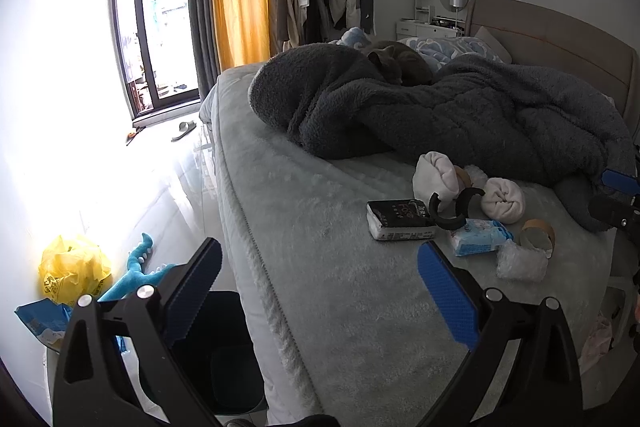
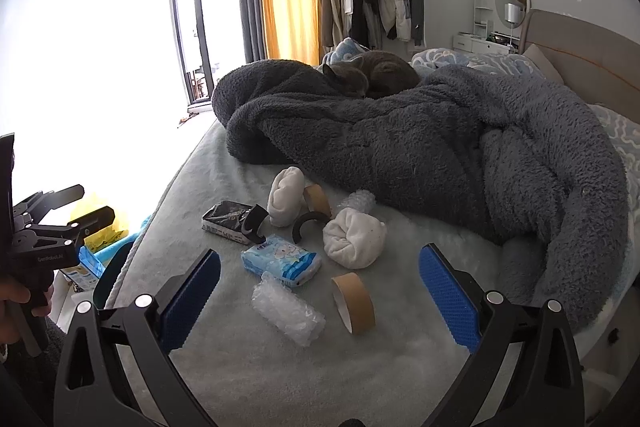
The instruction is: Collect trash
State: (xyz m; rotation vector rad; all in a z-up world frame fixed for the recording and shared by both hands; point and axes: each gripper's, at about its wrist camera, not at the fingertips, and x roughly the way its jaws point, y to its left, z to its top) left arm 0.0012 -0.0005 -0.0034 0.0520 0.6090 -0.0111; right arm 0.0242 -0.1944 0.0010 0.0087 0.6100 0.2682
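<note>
- Left gripper [image 1: 318,297] and right gripper [image 2: 320,297]: both wide open, holding nothing.
- Collection apparently not started: cardboard ring [image 2: 354,303] and bubble wrap [image 2: 288,315] lie on the bed [image 2: 248,379].
- Bin [image 1: 224,351] waits below the bed edge.

Blown-out window [image 1: 160,27] glare, fisheye warping

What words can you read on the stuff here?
"GenRobot.AI": on the left gripper body, right wrist view.
Black tissue pack: large letters, too blurred to read.
Blue tissue pack: print too small.
Yellow bag: dark print, unreadable.
</note>
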